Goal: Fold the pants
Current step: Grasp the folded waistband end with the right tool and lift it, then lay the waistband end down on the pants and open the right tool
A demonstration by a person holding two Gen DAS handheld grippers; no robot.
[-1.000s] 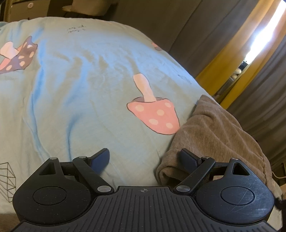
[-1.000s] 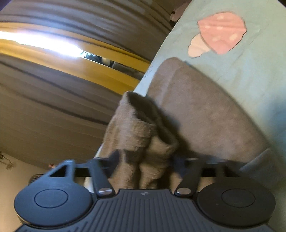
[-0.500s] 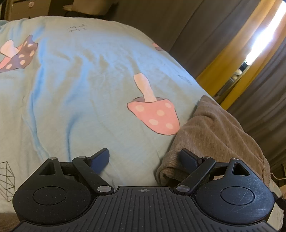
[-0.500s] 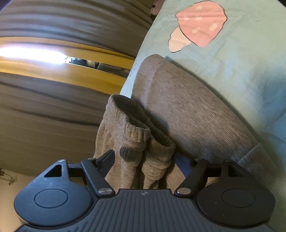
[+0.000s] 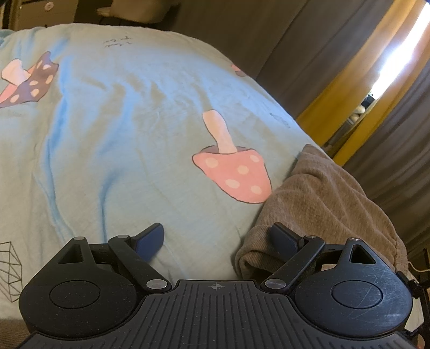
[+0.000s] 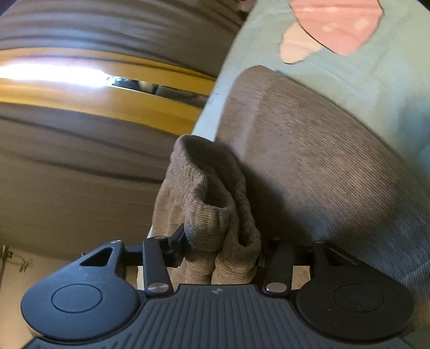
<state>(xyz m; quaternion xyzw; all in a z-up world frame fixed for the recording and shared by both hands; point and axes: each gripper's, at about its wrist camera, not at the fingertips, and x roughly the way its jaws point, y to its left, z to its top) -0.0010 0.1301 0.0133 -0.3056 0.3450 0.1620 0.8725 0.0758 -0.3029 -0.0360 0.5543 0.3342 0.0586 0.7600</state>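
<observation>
Brown ribbed pants [image 5: 322,193] lie folded at the right edge of a light blue blanket [image 5: 121,134] printed with mushrooms. My left gripper [image 5: 216,237] stands wide open low over the blanket. Its right finger [image 5: 282,236] is at the near folded edge of the pants, and only blanket shows between the pads. In the right wrist view the pants [image 6: 309,166] stretch away to the right, and a bunched ribbed cuff [image 6: 212,204] stands up between the jaws. My right gripper [image 6: 221,249] is closing, with both pads against that cuff.
Grey and yellow curtains [image 5: 336,88] hang just beyond the bed's right edge, with a bright window gap [image 5: 395,59] between them. A pink mushroom print [image 5: 236,171] lies left of the pants. Pale furniture [image 5: 45,10] stands behind the bed's far end.
The right gripper's jaws widened around the cuff, then came in on it again, and the gripper shifted along the pants. The left gripper has not moved.
</observation>
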